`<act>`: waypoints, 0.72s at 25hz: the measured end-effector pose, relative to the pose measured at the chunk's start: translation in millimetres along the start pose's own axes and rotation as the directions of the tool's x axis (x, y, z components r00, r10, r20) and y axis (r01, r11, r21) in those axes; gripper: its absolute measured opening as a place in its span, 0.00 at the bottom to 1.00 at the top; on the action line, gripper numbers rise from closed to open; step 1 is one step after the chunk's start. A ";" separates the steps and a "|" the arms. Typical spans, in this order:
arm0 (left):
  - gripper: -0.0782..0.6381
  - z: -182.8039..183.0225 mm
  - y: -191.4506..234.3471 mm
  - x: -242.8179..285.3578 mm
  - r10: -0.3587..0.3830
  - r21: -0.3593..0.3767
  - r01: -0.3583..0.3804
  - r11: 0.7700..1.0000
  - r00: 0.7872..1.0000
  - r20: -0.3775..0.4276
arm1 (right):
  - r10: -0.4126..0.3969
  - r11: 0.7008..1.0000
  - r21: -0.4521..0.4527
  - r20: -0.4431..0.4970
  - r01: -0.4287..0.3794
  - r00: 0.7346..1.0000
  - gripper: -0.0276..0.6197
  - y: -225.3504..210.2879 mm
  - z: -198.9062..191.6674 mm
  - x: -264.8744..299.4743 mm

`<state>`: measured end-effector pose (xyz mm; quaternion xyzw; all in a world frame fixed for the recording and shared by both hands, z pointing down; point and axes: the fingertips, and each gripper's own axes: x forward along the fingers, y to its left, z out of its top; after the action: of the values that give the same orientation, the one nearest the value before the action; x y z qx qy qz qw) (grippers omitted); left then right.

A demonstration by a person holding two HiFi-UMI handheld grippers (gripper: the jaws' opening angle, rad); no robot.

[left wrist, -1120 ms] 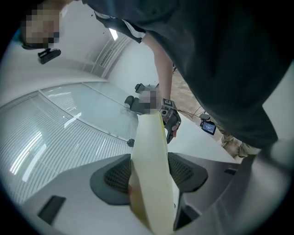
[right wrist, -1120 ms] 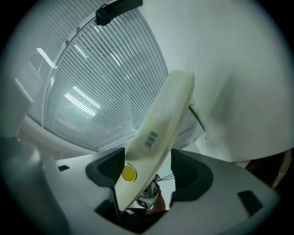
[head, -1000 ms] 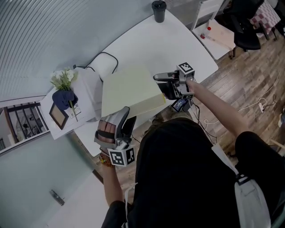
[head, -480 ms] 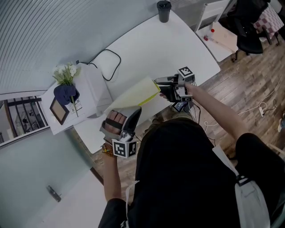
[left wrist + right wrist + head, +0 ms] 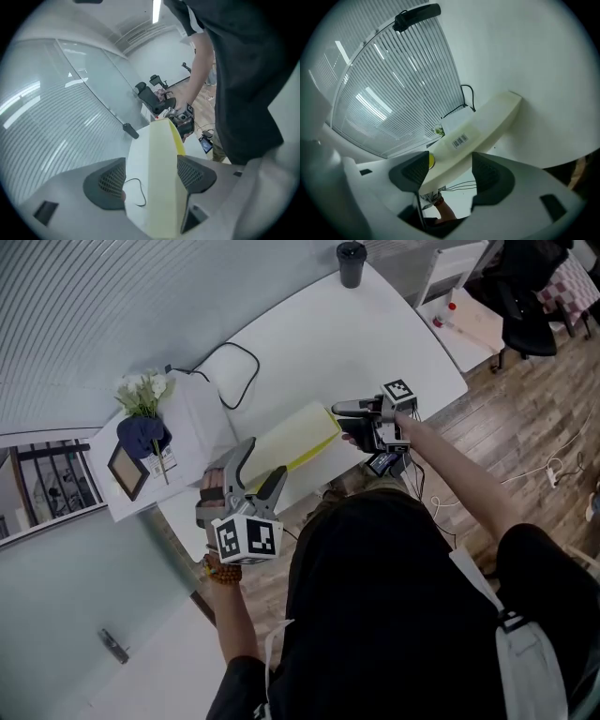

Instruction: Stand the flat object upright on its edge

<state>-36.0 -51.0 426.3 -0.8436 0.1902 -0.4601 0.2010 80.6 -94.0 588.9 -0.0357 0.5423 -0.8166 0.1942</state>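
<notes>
The flat object (image 5: 292, 440) is a thin pale-yellow slab with a barcode sticker on its cream face. It's tipped up steeply, nearly on its long edge, by the white table's (image 5: 375, 343) near side. One end is pinched in the right gripper (image 5: 339, 424).

Most of the open room is in the upper right of the table (image 5: 394, 343). It's bare white top from the middle out to the far corner, with just a black cup (image 5: 352, 263) right at the top edge. The left side is crowded: a white box (image 5: 202, 423) with a black cable (image 5: 236, 371) looping off it, plus flowers (image 5: 142, 395) and a picture frame (image 5: 127, 472) packed close together. The yellow board (image 5: 295, 442) tilts up along the near edge, so that strip's blocked. The box sits just beside its left end.
</notes>
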 end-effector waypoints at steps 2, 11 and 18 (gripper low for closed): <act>0.59 -2.3 -9.6 1.4 -0.099 -0.046 0.098 0.994 0.995 -0.030 | -0.011 1.000 -0.003 -0.006 0.011 1.000 0.45 -2.5 -1.8 1.5; 0.63 -19.7 -54.5 23.6 -0.363 -0.085 0.355 0.931 0.925 -0.115 | -0.016 1.000 0.024 -0.024 0.016 1.000 0.45 -11.8 -10.2 14.0; 0.63 -29.9 -64.1 43.9 -0.380 -0.130 0.367 0.921 0.920 -0.095 | -0.097 0.995 -0.021 -0.112 0.095 0.989 0.46 -18.2 -24.1 25.3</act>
<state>-30.7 -23.9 504.8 -0.8453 0.0624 -0.5281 0.0514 45.6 -75.9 591.5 -0.0172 0.5566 -0.8213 0.1236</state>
